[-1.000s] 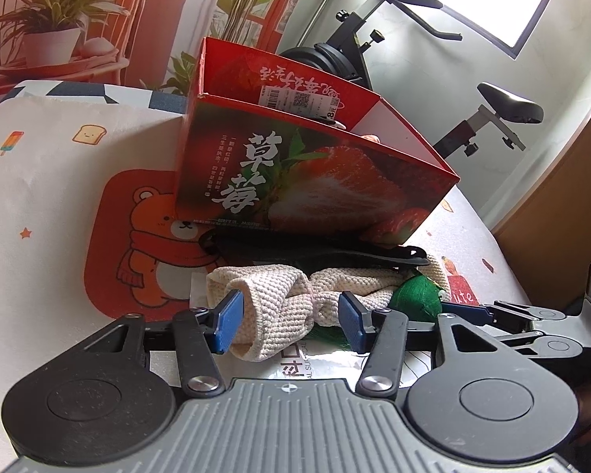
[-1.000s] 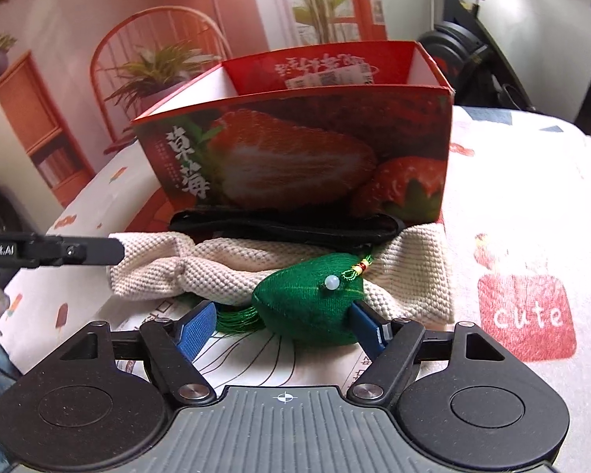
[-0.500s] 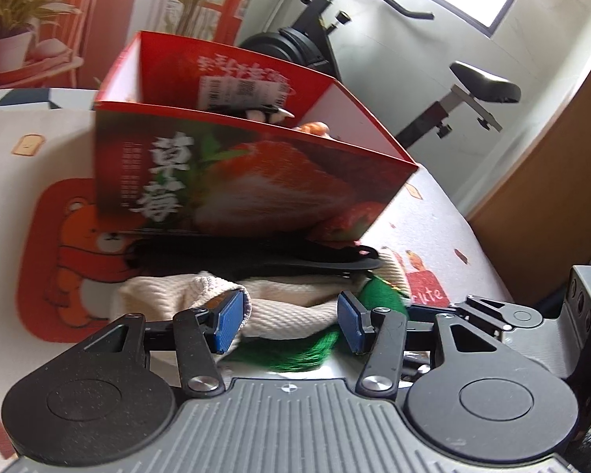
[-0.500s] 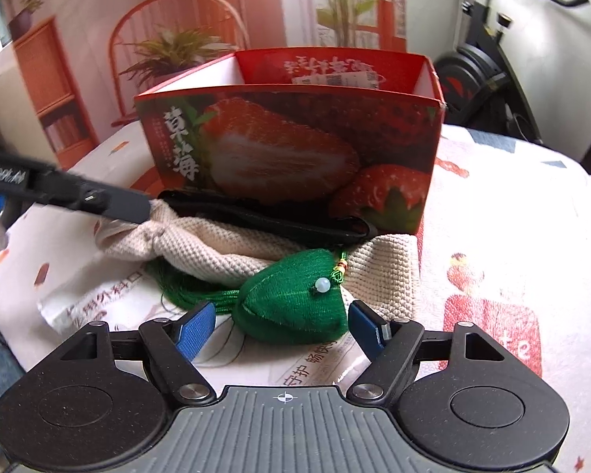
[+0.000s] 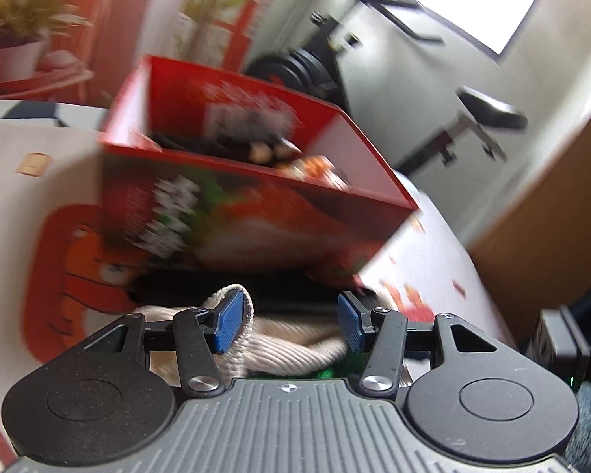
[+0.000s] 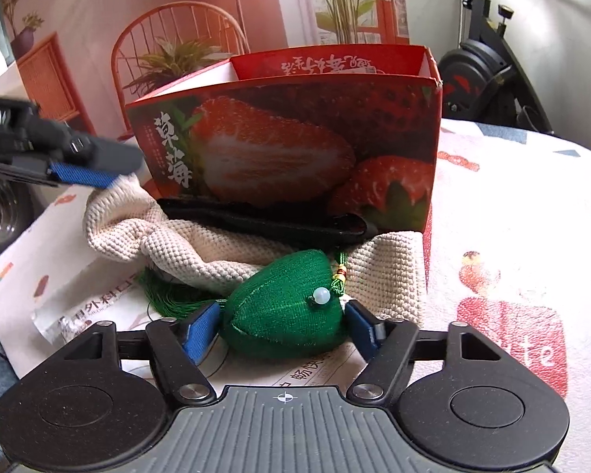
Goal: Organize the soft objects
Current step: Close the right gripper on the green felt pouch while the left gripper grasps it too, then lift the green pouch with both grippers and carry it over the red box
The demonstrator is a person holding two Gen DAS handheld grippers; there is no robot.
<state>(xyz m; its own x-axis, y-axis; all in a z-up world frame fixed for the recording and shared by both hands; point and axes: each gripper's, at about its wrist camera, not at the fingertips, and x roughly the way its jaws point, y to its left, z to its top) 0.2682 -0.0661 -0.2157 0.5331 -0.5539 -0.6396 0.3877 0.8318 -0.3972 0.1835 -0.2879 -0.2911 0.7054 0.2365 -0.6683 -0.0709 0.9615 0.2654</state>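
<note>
Sachet (image 6: 283,307), green and stuffed, lay low in the middle of the right wrist view, on printed paper (image 6: 98,315), resting against the cream knitted cloth (image 6: 185,244) in front of the strawberry box (image 6: 287,149). The right gripper (image 6: 281,325) straddled it, jaws closing, pads at its flanks but not clearly pressing. Done well, the squeeze should take the plump body rather than the tassel (image 6: 169,295) or bead cord, and stay gentle (it would deform).

The left gripper (image 5: 287,321) stood half apart with the cloth's edge beside its left pad; whether it pinched the cloth I could not tell (the frame was blurred).

Counted: one sachet, one cloth, one black strap (image 6: 264,222), one box, two grippers.
</note>
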